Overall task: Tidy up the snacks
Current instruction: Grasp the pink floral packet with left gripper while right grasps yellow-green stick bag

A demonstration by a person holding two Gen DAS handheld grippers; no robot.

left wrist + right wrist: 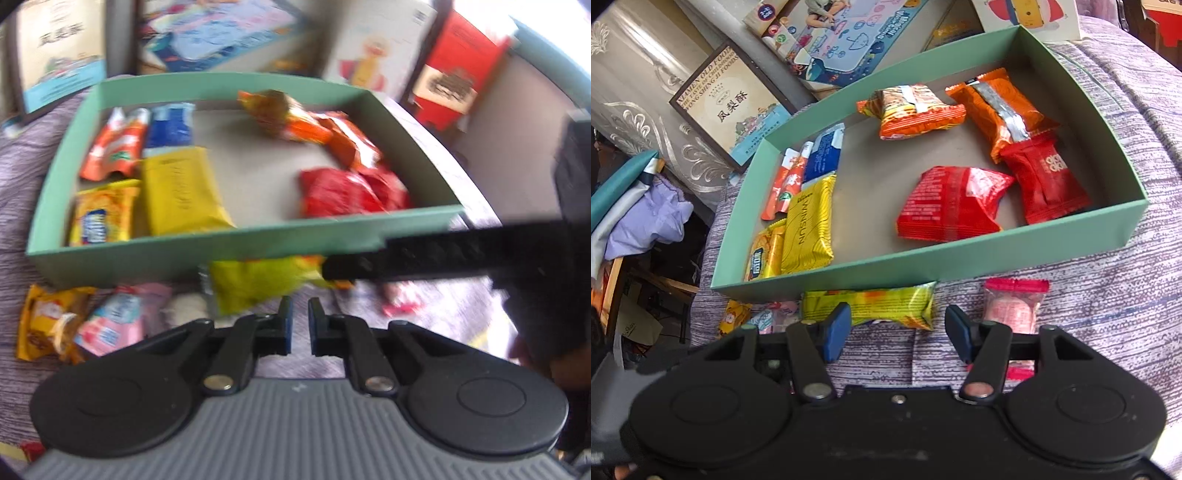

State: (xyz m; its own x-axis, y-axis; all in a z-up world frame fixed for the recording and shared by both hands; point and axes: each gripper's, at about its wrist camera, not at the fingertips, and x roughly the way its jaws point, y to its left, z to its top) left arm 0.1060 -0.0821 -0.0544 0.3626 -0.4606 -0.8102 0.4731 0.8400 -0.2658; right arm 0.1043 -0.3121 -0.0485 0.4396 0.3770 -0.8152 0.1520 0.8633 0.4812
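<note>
Purple-and-white streaked cloth (1089, 295) covers the work surface; printed boxes and a framed sign (729, 110) lean behind it, a red carton (458, 70) at the far right in the left wrist view; green tray (960, 264) sits on the cloth, open-topped; inside, left end: two orange sticks (786, 182), a blue packet (822, 153), a yellow WINSUN pack (809, 225), a small yellow biscuit pack (764, 253), all lying close together; right end: two orange packs (916, 110), one partly overlapped by two red packs (953, 203); middle of the tray floor bare; outside, just against the near wall, a yellow-green packet (879, 304), a pink wrapped sweet (1015, 306) to its right, a pink pouch (114, 321) and a brown-yellow pack (48, 325) to its left; left gripper (299, 325) clenched nearly together with nothing between the pads, hovering over the cloth just short of the yellow-green packet; view blurred; right gripper (895, 328) released, jaws apart and empty, above the cloth between the yellow-green packet and the pink sweet; one of its black fingers crosses the left view at right.
</note>
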